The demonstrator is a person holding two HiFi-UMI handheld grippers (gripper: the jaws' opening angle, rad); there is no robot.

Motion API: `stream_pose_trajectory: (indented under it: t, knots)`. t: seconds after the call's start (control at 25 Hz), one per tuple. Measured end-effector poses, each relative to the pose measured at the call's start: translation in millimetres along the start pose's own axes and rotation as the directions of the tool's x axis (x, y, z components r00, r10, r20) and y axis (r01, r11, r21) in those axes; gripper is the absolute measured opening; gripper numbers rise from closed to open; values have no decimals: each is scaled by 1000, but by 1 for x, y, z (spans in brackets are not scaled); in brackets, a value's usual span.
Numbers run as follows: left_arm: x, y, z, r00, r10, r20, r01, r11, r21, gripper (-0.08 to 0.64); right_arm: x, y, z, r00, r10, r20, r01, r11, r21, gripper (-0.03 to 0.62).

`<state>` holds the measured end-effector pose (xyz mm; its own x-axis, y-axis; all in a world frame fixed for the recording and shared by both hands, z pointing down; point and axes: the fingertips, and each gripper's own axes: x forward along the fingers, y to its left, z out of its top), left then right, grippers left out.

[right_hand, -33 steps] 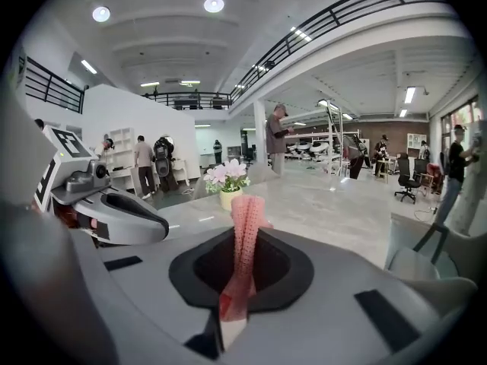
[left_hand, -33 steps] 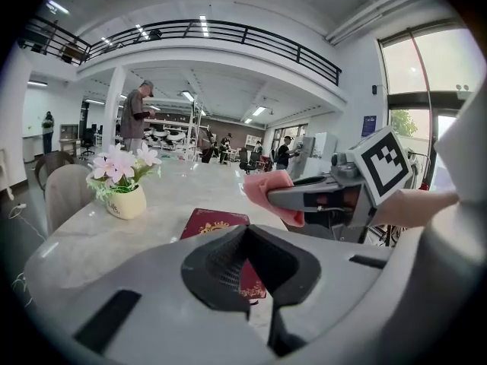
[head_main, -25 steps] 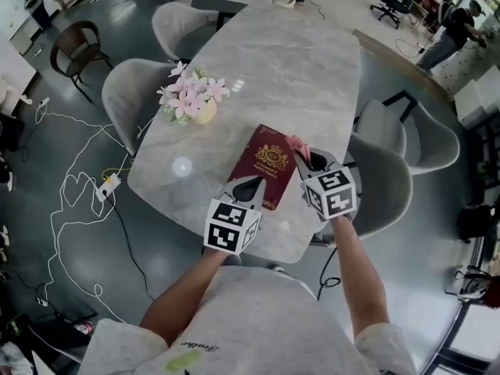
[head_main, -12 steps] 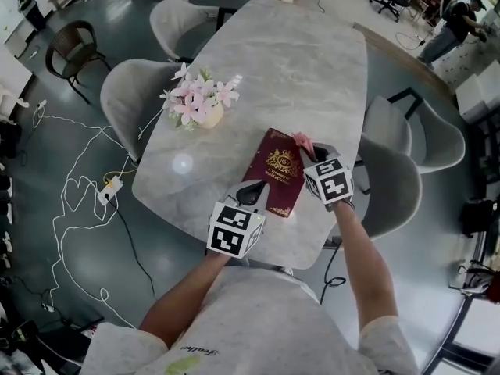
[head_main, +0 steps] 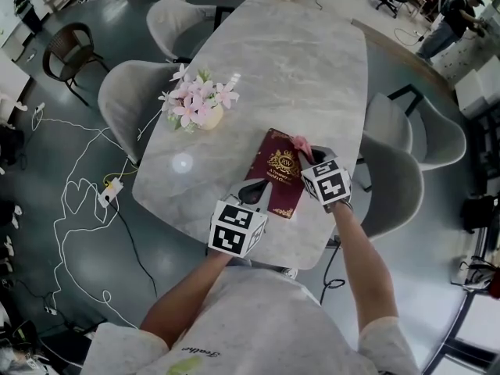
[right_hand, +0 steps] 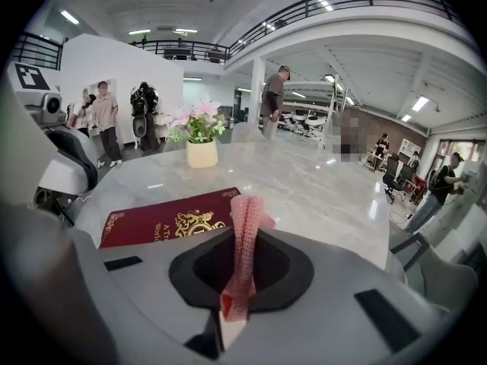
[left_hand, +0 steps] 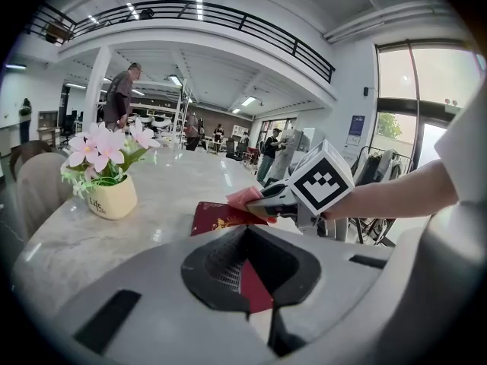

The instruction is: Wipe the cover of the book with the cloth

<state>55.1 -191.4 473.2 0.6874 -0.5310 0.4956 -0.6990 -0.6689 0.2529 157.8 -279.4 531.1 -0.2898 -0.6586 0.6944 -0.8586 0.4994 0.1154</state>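
A dark red book (head_main: 278, 170) with a gold crest lies near the front edge of the marble table (head_main: 289, 61). At the book's near corner, my left gripper (head_main: 251, 190) is shut on it; a red sliver of cover shows between the jaws of the left gripper (left_hand: 251, 278). My right gripper (head_main: 307, 155) is at the book's right edge, shut on a pink cloth (head_main: 299, 142). In the right gripper view the cloth (right_hand: 245, 238) stands up from the right gripper (right_hand: 238, 280), just above the book (right_hand: 167, 219).
A pot of pink flowers (head_main: 200, 101) stands left of the book on the table. Grey chairs (head_main: 394, 182) ring the table, and white cables (head_main: 78, 194) trail over the floor at the left. People stand far off in the hall.
The right gripper with the cloth has edged slightly left, closer to the book's right edge. The left gripper stays at the book's near corner.
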Motion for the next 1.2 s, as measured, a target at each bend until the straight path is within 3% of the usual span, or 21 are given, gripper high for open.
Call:
stream_pose_trajectory:
  t: [1.2]
  knots:
    - [-23,-3,-13,994,108,19,-106,992,-72,8,-20,54,-23,994,112,20,-111,994,-23,17]
